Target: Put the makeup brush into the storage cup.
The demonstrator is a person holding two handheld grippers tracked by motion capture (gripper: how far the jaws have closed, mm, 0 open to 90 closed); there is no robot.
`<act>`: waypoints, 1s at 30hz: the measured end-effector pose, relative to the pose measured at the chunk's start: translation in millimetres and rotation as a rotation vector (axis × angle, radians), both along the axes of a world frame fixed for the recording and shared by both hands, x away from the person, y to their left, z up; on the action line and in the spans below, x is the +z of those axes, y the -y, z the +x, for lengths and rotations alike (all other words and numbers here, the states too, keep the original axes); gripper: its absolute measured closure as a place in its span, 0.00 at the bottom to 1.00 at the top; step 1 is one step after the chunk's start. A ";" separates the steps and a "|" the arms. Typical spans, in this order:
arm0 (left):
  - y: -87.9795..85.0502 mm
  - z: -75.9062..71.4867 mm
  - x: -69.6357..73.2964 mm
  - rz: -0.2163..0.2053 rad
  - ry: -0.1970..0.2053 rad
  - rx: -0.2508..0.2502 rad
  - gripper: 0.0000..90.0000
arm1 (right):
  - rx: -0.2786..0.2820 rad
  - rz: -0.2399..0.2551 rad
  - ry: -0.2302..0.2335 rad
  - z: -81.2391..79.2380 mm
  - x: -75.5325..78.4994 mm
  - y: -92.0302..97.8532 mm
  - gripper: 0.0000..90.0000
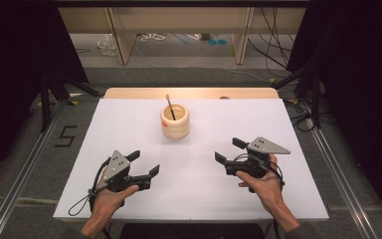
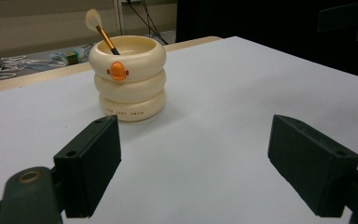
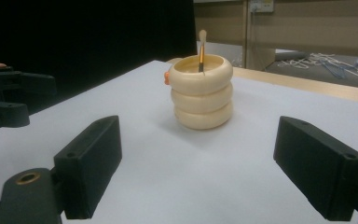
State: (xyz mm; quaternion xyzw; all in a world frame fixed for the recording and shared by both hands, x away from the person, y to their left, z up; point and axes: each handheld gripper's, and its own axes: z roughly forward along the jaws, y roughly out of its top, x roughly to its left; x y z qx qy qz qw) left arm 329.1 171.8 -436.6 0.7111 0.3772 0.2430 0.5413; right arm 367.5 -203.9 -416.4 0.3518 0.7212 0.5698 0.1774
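Note:
A cream three-ringed cup [image 1: 174,121] with an orange duck bill stands upright at the back middle of the white table [image 1: 129,199]. A brush [image 1: 169,105] with an orange handle leans inside it, bristles up. The left gripper view shows the cup [image 2: 128,79] and brush [image 2: 101,31] ahead, beyond wide-apart jaws. The right gripper view shows the cup [image 3: 203,92] and brush [image 3: 201,49] too. My left gripper [image 1: 146,163] rests at the front left, open and empty. My right gripper [image 1: 228,151] sits at the front right, open and empty. Both point toward the cup, well short of it.
The white board lies on a wooden table whose far edge [image 1: 189,92] shows behind the cup. Black curtains flank both sides. Cables [image 1: 151,37] and wooden furniture legs [image 1: 121,36] lie on the floor beyond. Metal rails [image 1: 20,174] run along the table's sides.

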 end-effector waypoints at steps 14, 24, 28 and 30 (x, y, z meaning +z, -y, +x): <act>1.2 -0.3 -0.1 0.004 0.003 -0.007 0.18 | 0.016 -0.008 0.003 -14.5 -9.2 0.4 0.18; 1.1 -0.4 -0.1 0.005 0.003 -0.007 0.18 | -0.003 -0.004 -0.008 -12.3 -12.3 5.1 0.18; 1.6 -0.4 -0.2 0.007 0.003 -0.008 0.18 | 0.000 -0.005 -0.019 -11.7 -14.4 5.4 0.18; 1.5 -0.2 -0.2 0.007 0.002 -0.007 0.18 | -0.001 0.000 -0.012 -11.2 -15.2 4.8 0.18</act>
